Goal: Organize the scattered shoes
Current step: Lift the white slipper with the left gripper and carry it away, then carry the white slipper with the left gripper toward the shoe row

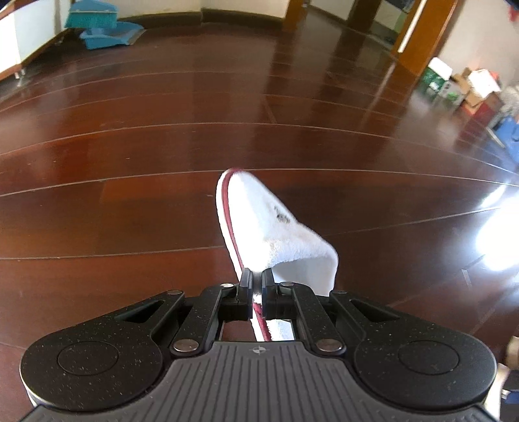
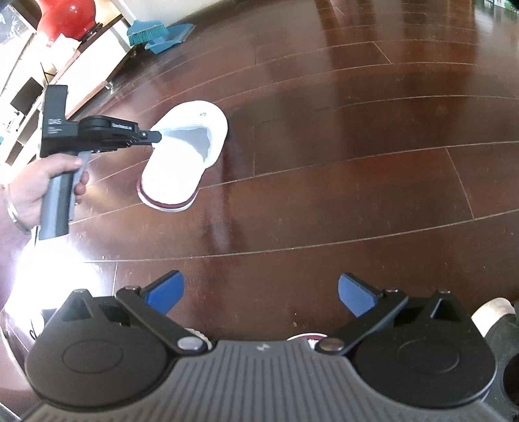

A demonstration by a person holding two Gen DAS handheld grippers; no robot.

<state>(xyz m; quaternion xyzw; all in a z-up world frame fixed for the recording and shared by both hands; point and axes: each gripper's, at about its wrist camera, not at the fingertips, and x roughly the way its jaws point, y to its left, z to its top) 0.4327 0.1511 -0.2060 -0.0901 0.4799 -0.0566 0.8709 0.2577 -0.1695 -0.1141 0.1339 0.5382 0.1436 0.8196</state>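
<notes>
A white terry slipper (image 1: 272, 220) with a dark red sole edge hangs over the dark wooden floor (image 1: 129, 146), toe pointing away. My left gripper (image 1: 257, 282) is shut on the slipper's side rim beside the opening. In the right wrist view the same slipper (image 2: 181, 162) hangs tilted, and a hand (image 2: 29, 191) holds the left gripper (image 2: 157, 136) clamped on its edge. My right gripper (image 2: 259, 292) stands open nearer the camera, with nothing between its blue pads (image 2: 165, 292). A sliver of white and red (image 2: 305, 338) shows under its body; I cannot identify it.
A teal broom and dustpan (image 1: 100, 29) lie by a white cabinet (image 1: 26, 39) at the far left. Cardboard boxes (image 1: 470, 87) stand at the right beyond a wooden door frame (image 1: 421, 35). A red vase (image 2: 65, 16) sits on shelving. Sun glare (image 1: 499, 240) hits the floor.
</notes>
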